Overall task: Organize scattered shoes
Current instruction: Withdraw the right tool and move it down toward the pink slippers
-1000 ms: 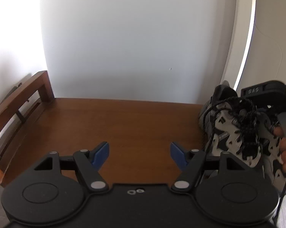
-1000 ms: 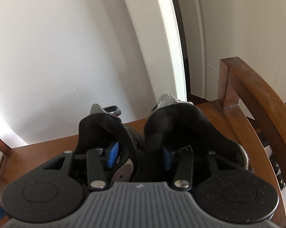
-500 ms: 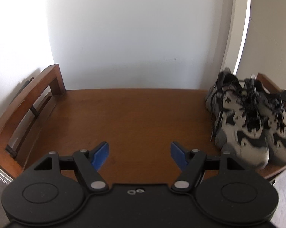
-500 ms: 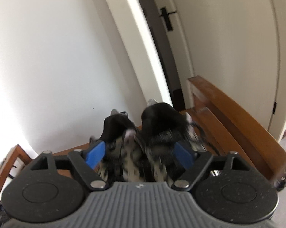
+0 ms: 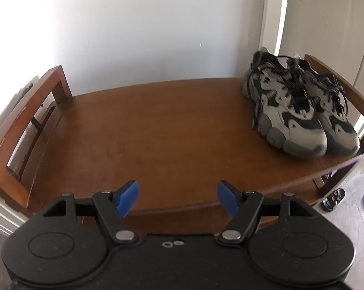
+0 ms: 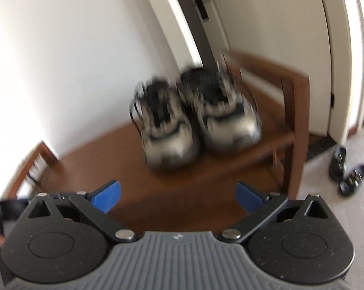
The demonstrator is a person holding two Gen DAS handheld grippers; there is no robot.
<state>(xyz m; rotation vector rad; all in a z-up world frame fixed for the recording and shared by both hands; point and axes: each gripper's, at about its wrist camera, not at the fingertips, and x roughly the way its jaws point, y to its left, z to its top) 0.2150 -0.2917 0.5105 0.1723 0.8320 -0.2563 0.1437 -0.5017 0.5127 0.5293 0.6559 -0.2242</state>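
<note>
A pair of grey-and-black sneakers [image 5: 300,106] stands side by side, toes toward me, at the right end of a brown wooden bench [image 5: 157,130]. The blurred right wrist view shows the same sneakers [image 6: 196,120] on the bench [image 6: 172,188], well ahead of my right gripper [image 6: 178,195]. Its jaws are opening wide and nothing is between them. My left gripper [image 5: 178,198] is open and empty above the bench's front edge, left of the sneakers.
The bench has wooden side rails, the left rail [image 5: 24,130] and the right rail [image 6: 290,111]. A white wall runs behind it. A pair of dark sandals [image 6: 348,171] lies on the pale floor to the right, near a door frame [image 6: 336,55].
My right gripper has let go of the sneakers, spread its jaws and drawn back from the bench. The left gripper has pulled back too, bringing the whole bench top into view.
</note>
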